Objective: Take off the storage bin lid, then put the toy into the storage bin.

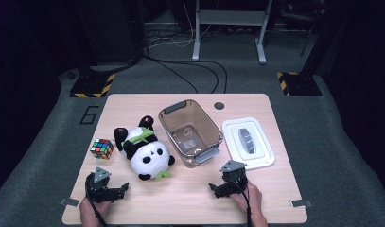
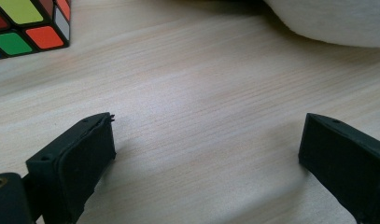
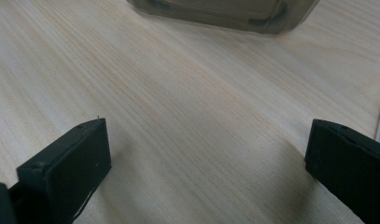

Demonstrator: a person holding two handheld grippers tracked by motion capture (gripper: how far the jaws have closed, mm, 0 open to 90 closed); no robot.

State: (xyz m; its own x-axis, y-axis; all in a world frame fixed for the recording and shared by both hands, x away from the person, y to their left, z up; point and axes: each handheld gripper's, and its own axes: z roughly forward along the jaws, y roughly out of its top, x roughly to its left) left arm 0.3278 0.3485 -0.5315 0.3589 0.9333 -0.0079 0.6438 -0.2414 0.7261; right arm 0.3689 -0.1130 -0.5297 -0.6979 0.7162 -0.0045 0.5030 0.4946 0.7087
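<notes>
Both grippers are just sitting low on the wooden table (image 1: 190, 189) near its front edge, nothing in either one. The left gripper (image 1: 115, 190) is being held with its jaws spread wide, bare wood between them in the left gripper view, and the person's left hand (image 1: 88, 208) is wrapping the back of it. Ahead of that gripper and off to its left, the Rubik's cube (image 1: 101, 148) is standing on the table, near but not touching; in the left gripper view its coloured corner (image 2: 29, 25) is poking in at the top left. Ahead and to the right of the same gripper, the plush panda (image 1: 145, 150) is lying on its back, its white fluff (image 2: 332, 21) showing at the top right of that view, also clear of the jaws. The right gripper (image 1: 218, 188) is gaping open too, gripped by the right hand (image 1: 249, 198), jaws resting on plain wood. Straight ahead of it the clear plastic bin (image 1: 190, 132) is sitting open, its near end (image 3: 225, 11) showing at the top of the right gripper view. Just beyond that gripper on its right side, the white lid (image 1: 249, 142) is lying flat beside the bin, close to the gripper but apart from it.
</notes>
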